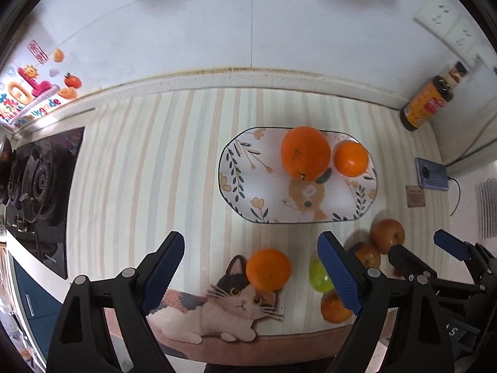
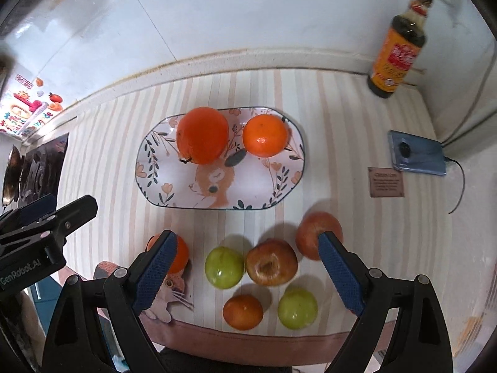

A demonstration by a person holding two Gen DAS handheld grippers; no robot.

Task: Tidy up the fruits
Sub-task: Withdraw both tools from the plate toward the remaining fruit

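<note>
1. Left gripper [image 1: 251, 273], jaws wide and empty, reads "GenRobot.AI"; an orange [image 1: 268, 269] sits between them near the mat's [image 2: 357, 118] front edge.
2. Plate [image 2: 161, 192] at mat centre holds two oranges [image 2: 202, 135].
3. Right gripper [image 2: 245, 272] gapes empty over apples [image 2: 271, 266].
4. Sauce bottle [image 2: 396, 62], back right corner; label unreadable.

Two oranges [image 2: 202, 135] [image 2: 264, 135] sit on the oval plate [image 2: 155, 168]; apples [image 2: 271, 266] and perhaps tangerines [image 2: 243, 311] lie loose before it.

both grippers [image 1: 251, 267] [image 2: 245, 267] wide apart, empty
</note>
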